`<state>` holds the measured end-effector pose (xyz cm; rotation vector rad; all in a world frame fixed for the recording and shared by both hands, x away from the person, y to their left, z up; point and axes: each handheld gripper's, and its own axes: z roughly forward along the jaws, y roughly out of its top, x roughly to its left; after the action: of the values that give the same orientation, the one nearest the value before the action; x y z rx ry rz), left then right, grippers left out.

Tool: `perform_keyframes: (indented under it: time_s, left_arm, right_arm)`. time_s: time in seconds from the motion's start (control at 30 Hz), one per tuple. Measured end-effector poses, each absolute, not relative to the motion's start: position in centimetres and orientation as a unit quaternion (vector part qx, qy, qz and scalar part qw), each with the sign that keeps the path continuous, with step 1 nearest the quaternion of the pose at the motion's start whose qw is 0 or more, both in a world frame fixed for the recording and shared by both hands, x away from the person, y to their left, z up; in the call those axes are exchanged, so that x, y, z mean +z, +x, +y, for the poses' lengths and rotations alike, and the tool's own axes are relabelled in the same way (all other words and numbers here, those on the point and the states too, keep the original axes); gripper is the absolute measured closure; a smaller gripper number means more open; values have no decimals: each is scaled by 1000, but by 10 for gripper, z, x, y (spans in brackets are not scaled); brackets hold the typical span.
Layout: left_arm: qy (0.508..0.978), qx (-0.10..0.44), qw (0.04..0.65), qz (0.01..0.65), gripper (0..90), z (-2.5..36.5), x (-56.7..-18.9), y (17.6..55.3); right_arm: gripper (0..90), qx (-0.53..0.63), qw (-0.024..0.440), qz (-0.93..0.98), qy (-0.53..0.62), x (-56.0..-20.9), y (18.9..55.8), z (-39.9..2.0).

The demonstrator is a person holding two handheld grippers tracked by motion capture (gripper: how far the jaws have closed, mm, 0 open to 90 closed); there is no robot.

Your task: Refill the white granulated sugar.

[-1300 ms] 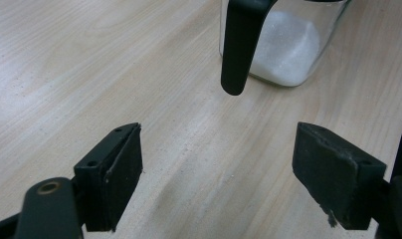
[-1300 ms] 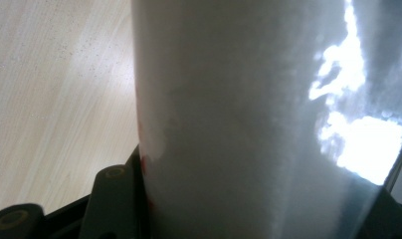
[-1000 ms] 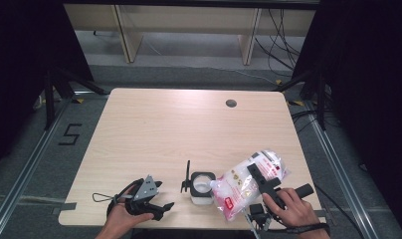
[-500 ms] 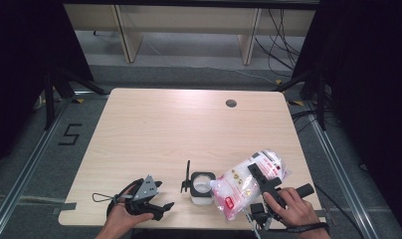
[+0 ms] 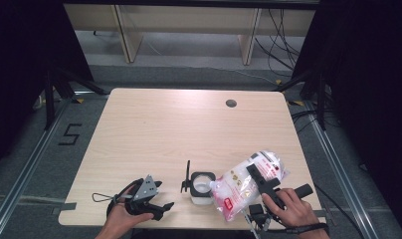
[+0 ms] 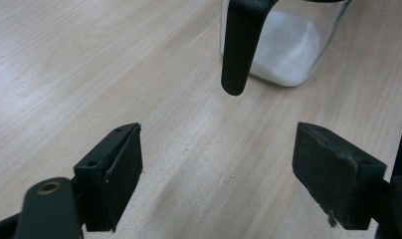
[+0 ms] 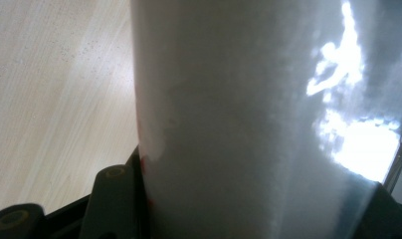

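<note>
A clear plastic bag [image 5: 239,186] of white powder with red print lies tilted at the table's front right, its lower end next to a small glass jar [image 5: 201,186]. My right gripper [image 5: 262,180] is shut on the bag; in the right gripper view the bag [image 7: 249,119] fills the gap between the jaws. The jar [image 6: 288,55] holds white powder and has a black flip lid [image 5: 187,179] standing up at its left. My left gripper [image 5: 161,195] rests open near the front left edge, pointing at the jar. Nothing is between its fingers [image 6: 114,169].
The light wooden table [image 5: 164,129] has a round cable hole [image 5: 231,103] near its far edge. Beyond it stand pale shelf legs [image 5: 122,35] and loose cables [image 5: 283,40]. A "5" mark [image 5: 69,133] sits on the floor at left.
</note>
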<state>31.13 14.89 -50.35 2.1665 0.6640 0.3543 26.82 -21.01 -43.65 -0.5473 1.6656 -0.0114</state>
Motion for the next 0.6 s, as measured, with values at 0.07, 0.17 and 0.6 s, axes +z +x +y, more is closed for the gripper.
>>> perform_keyframes:
  time_s: [0.07,0.17,0.6]
  left_arm:
    - [861,141,411,264,194,149,-503,311]
    - [860,139,412,265,194,149,-503,311]
    - [861,139,413,262,195,149,-504,312]
  right_arm:
    - [460,-7,637,734,-234,-437,268,-211]
    - [461,-3,636,741,-217,-440,267,-212]
    - [463,-7,636,738,-226,-439,267,-211]
